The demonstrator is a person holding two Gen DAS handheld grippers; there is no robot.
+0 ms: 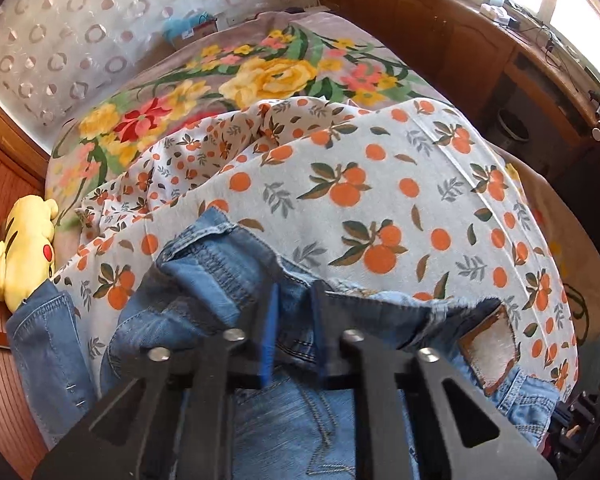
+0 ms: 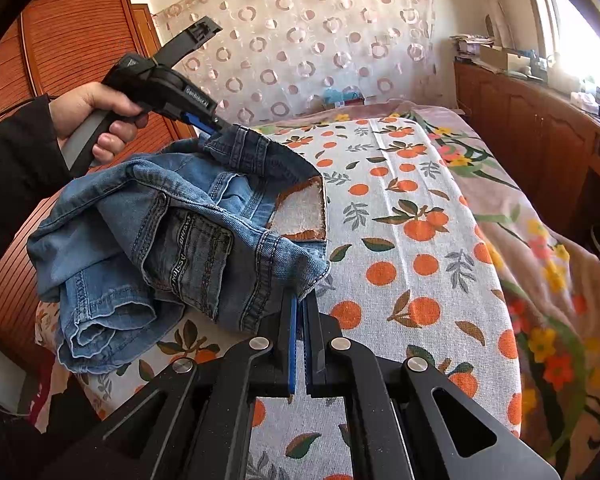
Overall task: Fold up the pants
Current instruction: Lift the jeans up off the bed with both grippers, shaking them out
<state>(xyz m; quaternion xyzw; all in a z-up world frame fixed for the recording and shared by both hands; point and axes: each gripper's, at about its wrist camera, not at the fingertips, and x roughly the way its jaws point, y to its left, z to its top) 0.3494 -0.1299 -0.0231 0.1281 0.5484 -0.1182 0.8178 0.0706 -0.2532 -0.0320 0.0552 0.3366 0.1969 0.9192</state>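
A pair of blue denim pants [image 2: 172, 240] with a brown-edged waist patch [image 2: 300, 212] hangs bunched above the orange-print cloth [image 2: 412, 240]. My left gripper [image 1: 294, 300] is shut on the waistband [image 1: 228, 264]; it also shows in the right wrist view [image 2: 214, 124], held by a hand at the far corner of the waistband. My right gripper [image 2: 300, 304] is shut on the near corner of the waistband [image 2: 292, 264]. The pants [image 1: 292, 420] sag between the two grippers, legs crumpled to the left.
The orange-print cloth [image 1: 400, 200] covers a bed with a floral blanket [image 1: 260, 76]. A yellow plush toy [image 1: 24, 244] lies at the left edge. A wooden cabinet [image 2: 540, 140] runs along the right, a wooden wardrobe [image 2: 72, 40] stands on the left, and a curtain [image 2: 320, 40] hangs behind.
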